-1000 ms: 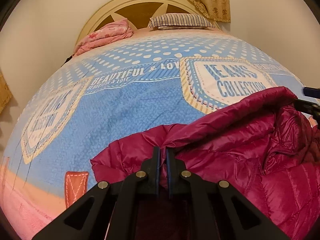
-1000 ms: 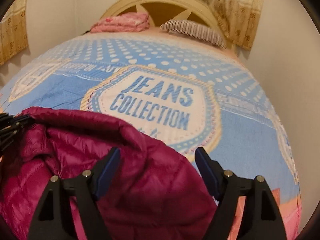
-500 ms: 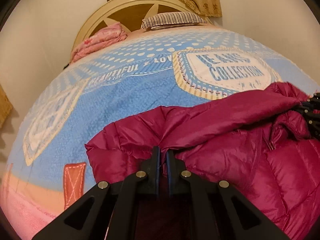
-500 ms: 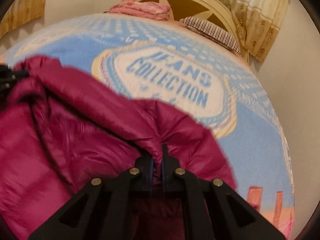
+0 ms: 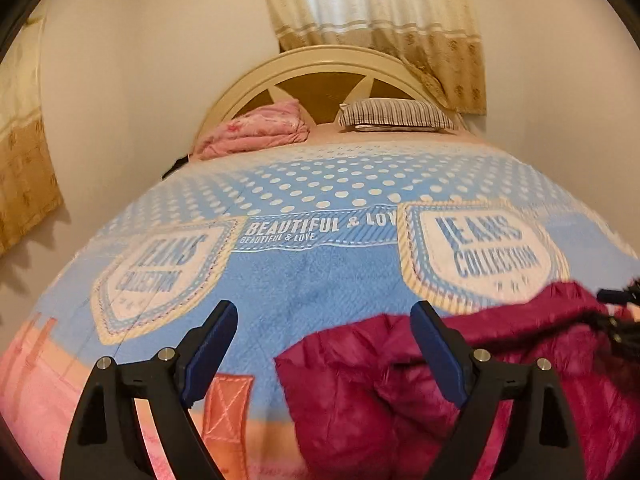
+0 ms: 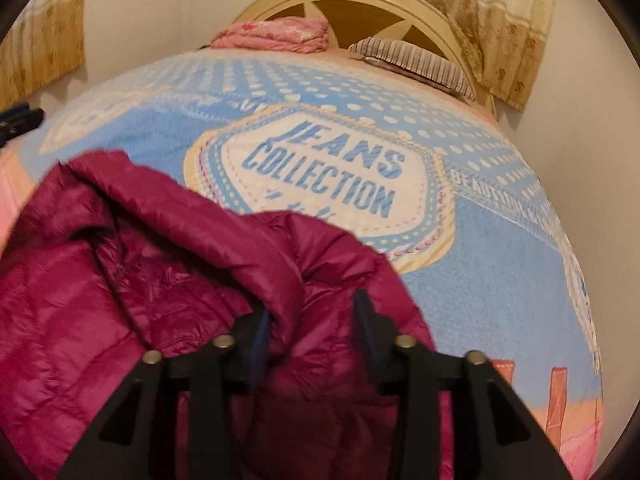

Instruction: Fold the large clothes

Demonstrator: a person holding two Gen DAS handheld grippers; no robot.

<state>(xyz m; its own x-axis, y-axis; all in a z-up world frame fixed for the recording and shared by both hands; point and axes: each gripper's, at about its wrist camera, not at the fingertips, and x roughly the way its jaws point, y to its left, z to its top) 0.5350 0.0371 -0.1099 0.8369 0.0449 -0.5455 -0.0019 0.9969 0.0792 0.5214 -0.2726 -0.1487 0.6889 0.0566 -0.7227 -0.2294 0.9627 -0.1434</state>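
Left wrist view: your left tongs (image 5: 324, 344) hang spread wide over the bed, blue pads (image 5: 210, 354) apart with nothing between them, above the blue "JEANS COLLECTION" bedspread (image 5: 304, 280). A magenta puffer jacket (image 5: 376, 392) lies bunched on the near right part of the bedspread, its left edge showing between your fingers and its bulk running off to the right behind the right-hand finger. At the far right edge the black tip of your other tool (image 5: 618, 294) shows, blurred, by the jacket's far rim.

Right wrist view: your right tongs (image 6: 310, 332) stand partly spread, with a raised fold of the jacket (image 6: 132, 280) between the pads; you cannot tell from this blurred frame whether either pad touches the cloth. The jacket fills the near left, its rolled rim running from far left toward your fingers, and it overlaps the near edge of the printed badge on the bedspread (image 6: 500, 272). Your left tool (image 6: 20, 118) shows at the far left edge.

At the far end of the bed, a folded pink quilt (image 5: 256, 130) sits left and a striped pillow (image 5: 394, 114) right, both against the cream arched headboard (image 5: 320, 56), under patterned beige curtains (image 5: 380, 12).
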